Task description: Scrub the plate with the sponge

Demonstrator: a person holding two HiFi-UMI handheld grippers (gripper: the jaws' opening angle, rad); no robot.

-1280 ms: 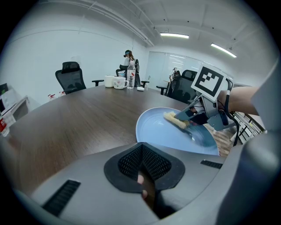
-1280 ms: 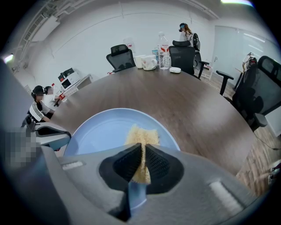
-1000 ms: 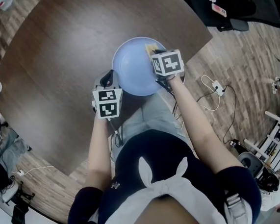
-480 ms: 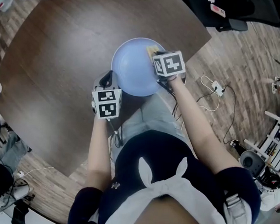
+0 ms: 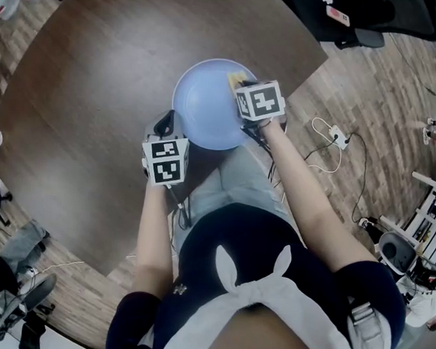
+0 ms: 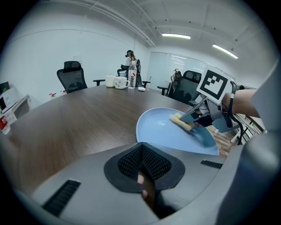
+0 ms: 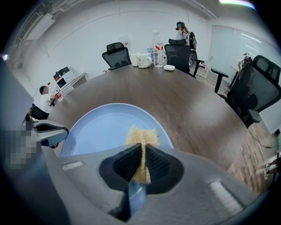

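Note:
A pale blue plate (image 5: 202, 103) sits at the near edge of the round brown table (image 5: 96, 81). My right gripper (image 5: 241, 81) is shut on a yellow sponge (image 5: 233, 77) and presses it onto the plate's right side. In the right gripper view the sponge (image 7: 141, 134) sticks out past the jaws onto the plate (image 7: 101, 127). My left gripper (image 5: 166, 120) is at the plate's near-left rim, jaws closed on it. In the left gripper view the plate (image 6: 162, 129) runs into the jaws of that gripper (image 6: 141, 147), with the sponge (image 6: 182, 121) beyond.
Mugs (image 6: 118, 81) and a water bottle (image 7: 156, 43) stand at the table's far side, with office chairs (image 7: 116, 53) around it. A power strip and cable (image 5: 337, 135) lie on the wood floor to the right. A person (image 7: 44, 103) sits by the wall.
The right gripper and sponge have slid slightly left across the plate. The left gripper has barely moved. The person at the lower left of the head view has moved out of sight.

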